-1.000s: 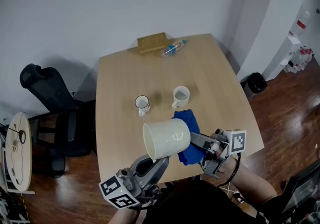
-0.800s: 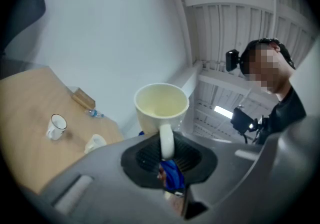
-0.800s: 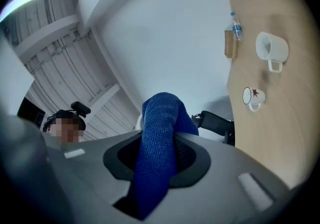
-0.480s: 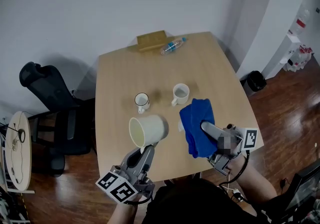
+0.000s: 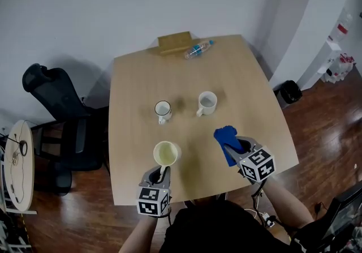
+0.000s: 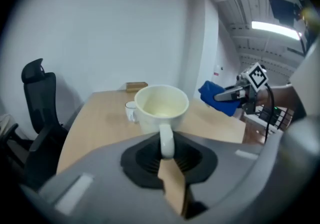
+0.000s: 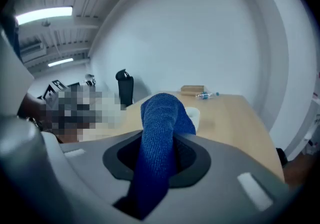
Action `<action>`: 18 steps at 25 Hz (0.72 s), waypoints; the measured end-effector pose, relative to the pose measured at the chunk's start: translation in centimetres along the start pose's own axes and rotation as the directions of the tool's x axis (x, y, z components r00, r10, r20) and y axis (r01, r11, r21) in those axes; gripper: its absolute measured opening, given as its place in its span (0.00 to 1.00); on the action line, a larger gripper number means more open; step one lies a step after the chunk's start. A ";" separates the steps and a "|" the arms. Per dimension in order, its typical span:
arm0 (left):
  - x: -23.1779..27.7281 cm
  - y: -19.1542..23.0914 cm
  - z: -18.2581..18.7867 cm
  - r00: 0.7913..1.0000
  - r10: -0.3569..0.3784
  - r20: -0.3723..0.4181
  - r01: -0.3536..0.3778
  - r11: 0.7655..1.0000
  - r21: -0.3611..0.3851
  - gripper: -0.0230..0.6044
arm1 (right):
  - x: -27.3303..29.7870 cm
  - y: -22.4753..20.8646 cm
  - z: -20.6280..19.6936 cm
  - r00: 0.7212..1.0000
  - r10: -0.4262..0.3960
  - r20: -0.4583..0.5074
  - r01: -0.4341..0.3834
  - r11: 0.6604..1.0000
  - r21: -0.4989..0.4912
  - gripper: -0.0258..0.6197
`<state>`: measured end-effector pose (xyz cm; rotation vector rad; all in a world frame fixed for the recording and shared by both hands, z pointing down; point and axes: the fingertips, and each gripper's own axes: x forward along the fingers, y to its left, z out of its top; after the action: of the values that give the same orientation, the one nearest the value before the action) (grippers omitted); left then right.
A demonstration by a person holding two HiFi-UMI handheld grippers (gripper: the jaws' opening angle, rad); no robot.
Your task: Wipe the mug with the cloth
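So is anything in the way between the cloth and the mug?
Nothing visible. The mug, held by its handle in the left gripper, and the cloth in the right gripper have only table between them; the two cups stand farther back.

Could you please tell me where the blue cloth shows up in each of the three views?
Head view: lower right of centre, the blue cloth sits at the tip of the right claw.
Left gripper view: right of centre, beyond the mug.
Right gripper view: centre foreground, clamped between the jaws.
Shared landmark: the wooden block in the background.
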<state>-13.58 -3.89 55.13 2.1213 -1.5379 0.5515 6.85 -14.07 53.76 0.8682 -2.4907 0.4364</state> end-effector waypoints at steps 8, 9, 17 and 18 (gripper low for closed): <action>4.0 0.7 -5.6 0.993 0.018 -0.118 -0.014 0.999 0.040 0.10 | 6.1 -0.4 -9.7 0.957 -0.061 -0.284 0.036 0.995 -0.092 0.21; 4.5 0.9 -6.2 0.991 0.021 -0.134 -0.015 0.999 0.045 0.10 | 6.6 -0.5 -10.8 0.947 -0.067 -0.314 0.036 0.994 -0.104 0.21; 6.1 1.9 -9.9 0.976 0.026 -0.215 -0.023 1.000 0.019 0.10 | 8.0 -1.2 -14.3 0.911 -0.122 -0.394 0.063 0.985 -0.159 0.21; 6.2 2.0 -10.2 0.975 0.029 -0.219 -0.026 1.000 0.012 0.10 | 8.1 -1.1 -14.6 0.909 -0.121 -0.399 0.062 0.985 -0.158 0.22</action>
<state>-14.20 -3.25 67.18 1.9737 -1.4449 0.7759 6.64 -12.61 70.38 0.7459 -2.0597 0.3602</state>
